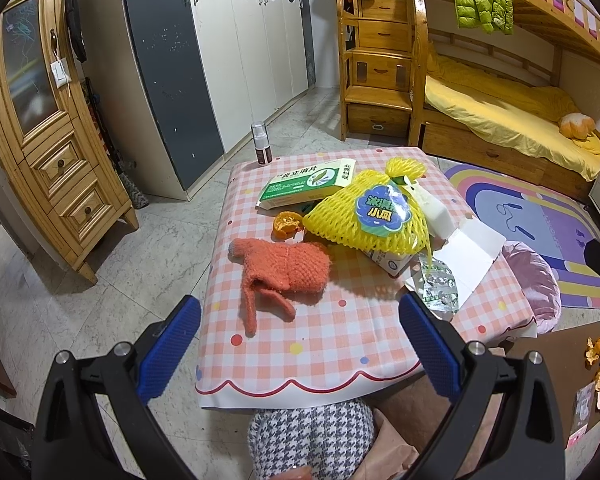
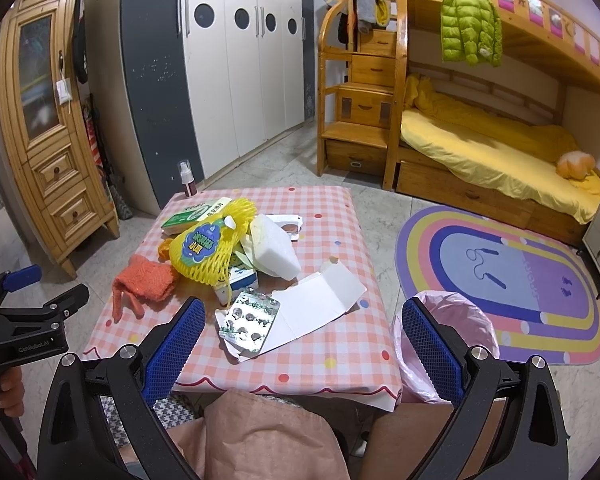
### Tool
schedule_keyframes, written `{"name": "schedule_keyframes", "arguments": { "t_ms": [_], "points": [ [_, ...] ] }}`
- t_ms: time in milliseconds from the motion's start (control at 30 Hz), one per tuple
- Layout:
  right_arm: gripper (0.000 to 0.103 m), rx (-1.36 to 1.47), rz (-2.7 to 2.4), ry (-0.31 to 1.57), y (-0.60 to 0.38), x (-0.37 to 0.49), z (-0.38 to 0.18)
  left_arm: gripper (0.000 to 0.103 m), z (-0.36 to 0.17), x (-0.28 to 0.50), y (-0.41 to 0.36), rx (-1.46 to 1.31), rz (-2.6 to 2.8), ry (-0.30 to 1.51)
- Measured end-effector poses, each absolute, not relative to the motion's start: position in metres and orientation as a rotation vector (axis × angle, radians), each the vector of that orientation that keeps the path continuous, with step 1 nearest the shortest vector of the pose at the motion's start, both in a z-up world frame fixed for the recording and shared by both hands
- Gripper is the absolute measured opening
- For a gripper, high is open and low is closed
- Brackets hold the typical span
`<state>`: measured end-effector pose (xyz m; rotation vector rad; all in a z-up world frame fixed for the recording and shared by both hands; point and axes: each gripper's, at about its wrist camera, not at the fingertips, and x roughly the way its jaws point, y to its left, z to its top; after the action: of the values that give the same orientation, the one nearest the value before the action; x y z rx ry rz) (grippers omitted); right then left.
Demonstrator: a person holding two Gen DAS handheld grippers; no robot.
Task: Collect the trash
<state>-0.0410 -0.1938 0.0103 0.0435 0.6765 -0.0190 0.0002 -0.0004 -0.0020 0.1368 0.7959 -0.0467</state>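
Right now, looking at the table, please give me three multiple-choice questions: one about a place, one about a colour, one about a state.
1. Where does the pink-lined bin stand?
A. on the table
B. on the floor at the table's right side
C. under the bunk bed

2. What colour is the knitted glove?
A. orange
B. green
C. white

3. How is the right gripper?
A. shut on the blister pack
B. shut on the glove
C. open, holding nothing

Answers: 1 B, the bin rises beside the checked table. 2 A, its wool is plainly orange. 3 C, its blue pads stand wide apart above the blister pack.
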Motion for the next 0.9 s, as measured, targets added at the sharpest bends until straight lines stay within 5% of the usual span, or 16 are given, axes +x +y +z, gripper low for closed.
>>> {"name": "schedule_keyframes", "arguments": {
  "t_ms": [900],
  "points": [
    [0.097,0.038,0.082,0.717,-0.183,-0.020,-0.036,0.096,-0.047,0.022,-0.001,0.149,-0.099,0.837]
  ]
}}
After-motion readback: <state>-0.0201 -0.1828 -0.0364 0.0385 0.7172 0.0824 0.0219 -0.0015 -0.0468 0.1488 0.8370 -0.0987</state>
